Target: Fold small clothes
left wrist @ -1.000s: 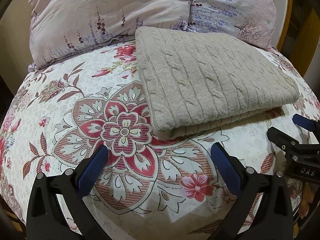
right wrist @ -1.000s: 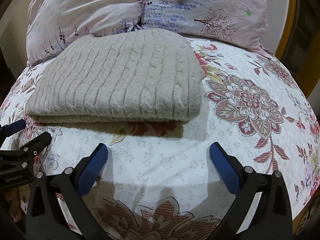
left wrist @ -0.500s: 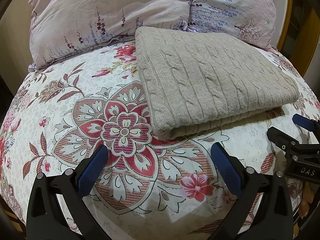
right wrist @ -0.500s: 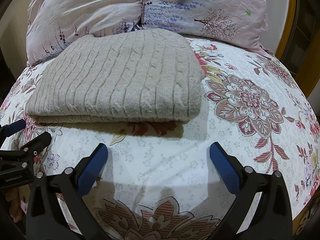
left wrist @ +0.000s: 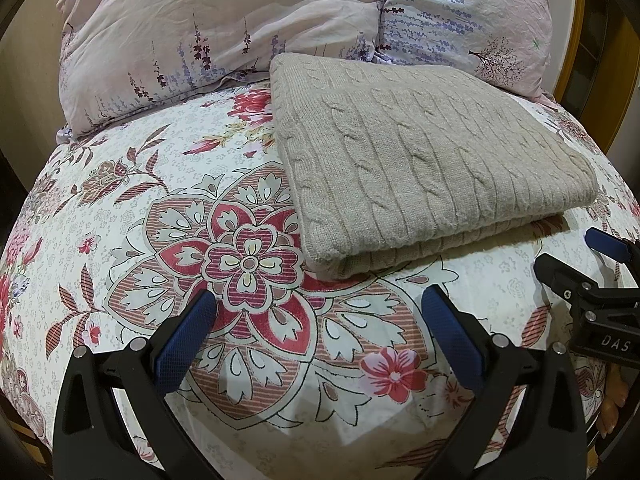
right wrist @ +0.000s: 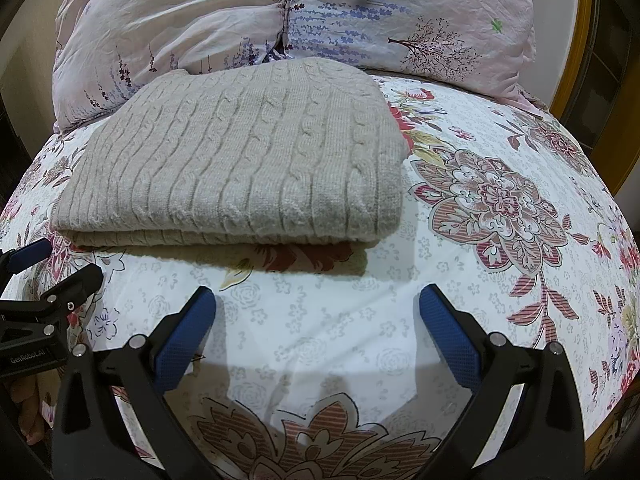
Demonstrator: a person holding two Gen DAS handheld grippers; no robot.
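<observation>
A: Sweater (left wrist: 432,168), beige cable knit, lies folded on the bed (left wrist: 120,200), just short of the two pillows (left wrist: 224,28). Where do your tools stand?

B: You hold the left tool (left wrist: 318,320) and the right tool (right wrist: 318,316) spread wide, grasping nothing, both over bare sheet near the sweater's front edge.

A: What could go wrong?

B: You may pinch only the top layer; the thick knit would then peel open and the fold slump. You could also snag the floral sheet with a low pad, dragging it along.

A: Any writing?

B: You can read "DAS" on the right tool's body in the left view, and "GenRobot.AI" on the left tool's body in the right view.
</observation>
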